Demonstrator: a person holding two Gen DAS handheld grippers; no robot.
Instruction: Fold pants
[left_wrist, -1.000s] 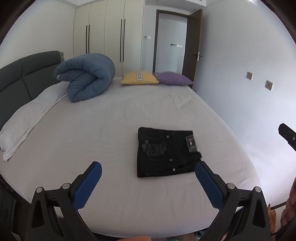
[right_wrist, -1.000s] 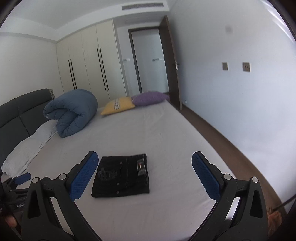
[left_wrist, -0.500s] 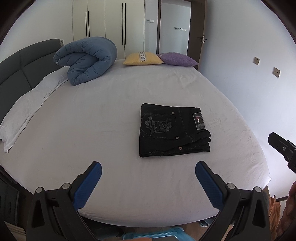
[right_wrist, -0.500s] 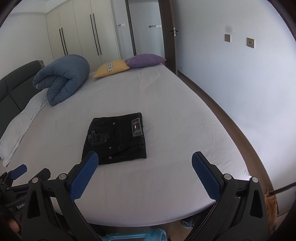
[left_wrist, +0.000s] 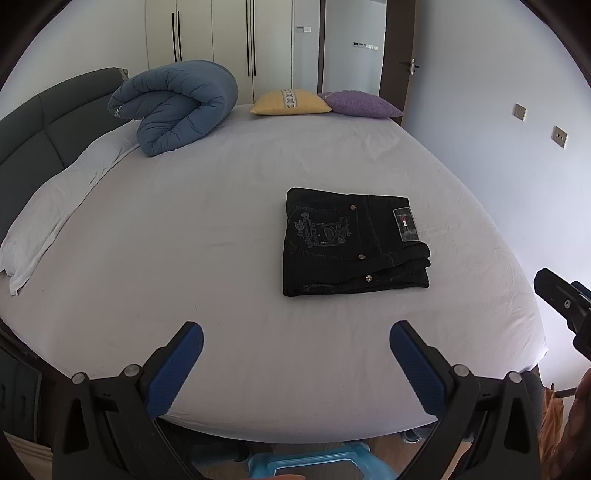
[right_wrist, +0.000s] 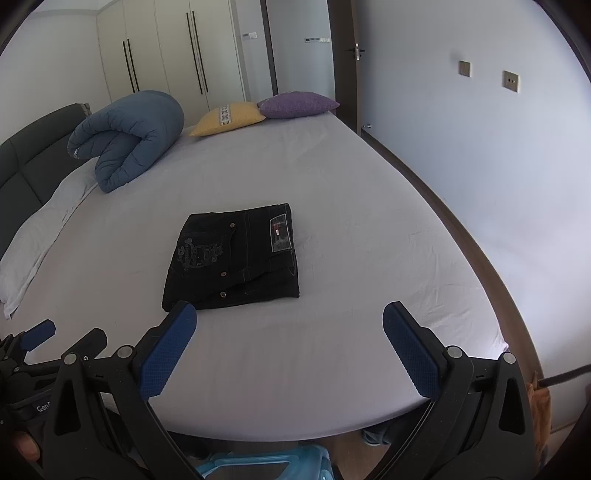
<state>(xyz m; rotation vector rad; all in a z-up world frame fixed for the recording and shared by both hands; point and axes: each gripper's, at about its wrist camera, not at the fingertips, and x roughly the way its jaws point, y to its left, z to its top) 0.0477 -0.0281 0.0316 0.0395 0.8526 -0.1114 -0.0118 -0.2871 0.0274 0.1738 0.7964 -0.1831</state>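
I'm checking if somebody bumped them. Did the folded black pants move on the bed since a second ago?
No. The folded black denim pants lie the same way on the white bed sheet, equally far from the rolled blue duvet; only the cameras moved.

I see the folded pants (left_wrist: 352, 243) lying on the bed (left_wrist: 221, 229), near my side. Far behind them, a rolled blanket (left_wrist: 177, 105) sits to the left, and two pillows (left_wrist: 290, 102) lie side by side at the back.
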